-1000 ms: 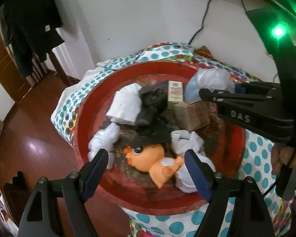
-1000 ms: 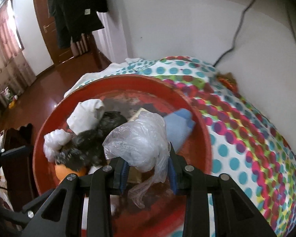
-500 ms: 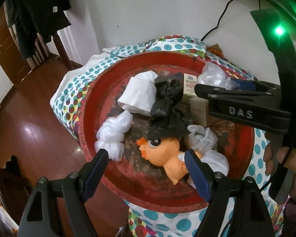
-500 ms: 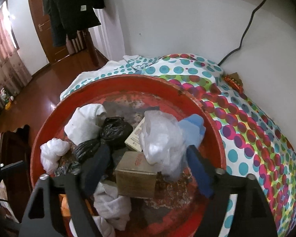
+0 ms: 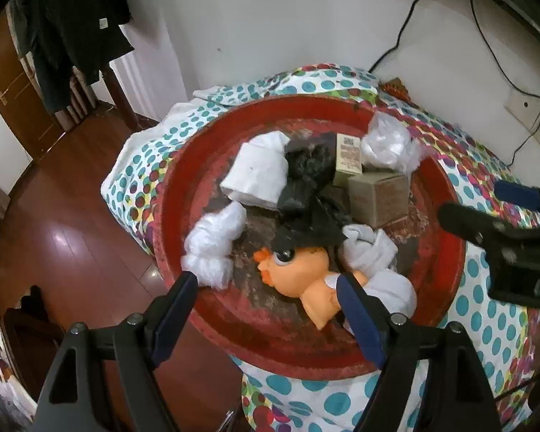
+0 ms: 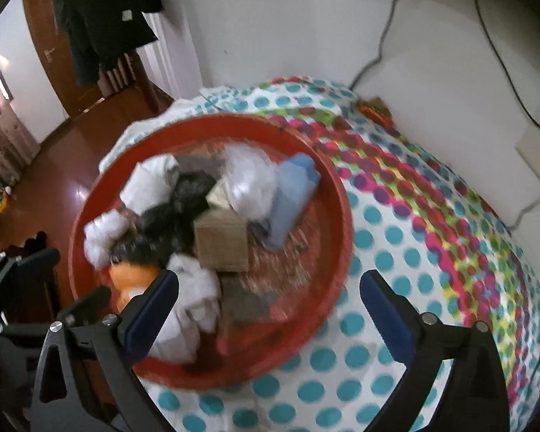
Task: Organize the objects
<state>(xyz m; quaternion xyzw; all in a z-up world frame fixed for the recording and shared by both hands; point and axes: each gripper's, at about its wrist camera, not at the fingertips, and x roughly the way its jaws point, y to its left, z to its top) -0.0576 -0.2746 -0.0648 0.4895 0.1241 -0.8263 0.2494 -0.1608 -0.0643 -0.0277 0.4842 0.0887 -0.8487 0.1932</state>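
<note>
Red, worn and rust-flecked, the round tray sits on a polka-dot cloth and carries every item of the sorting job. Near its left rim lies a bunched white bag, with a folded white packet beyond it toward the far rim. At the centre a crumpled black bag drapes over the head of an orange duck toy, which lies toward the near rim. Right of centre stand a small printed carton and a brown cardboard box, with a clear plastic bag at the far right rim and white socks beside the duck. The right view also shows a blue pouch next to the clear bag.

The left gripper hangs spread wide and empty over the near rim, its fingers framing the duck. The right gripper is likewise released and empty, over the tray's right rim; that view is blurred.

Judging by this, one placement is finished and the next pick is being chosen. The duck looks the likeliest; the left tongs would need to drop lower and close across its body, clear of the socks.

The carton bears a QR code and print too small to read.
</note>
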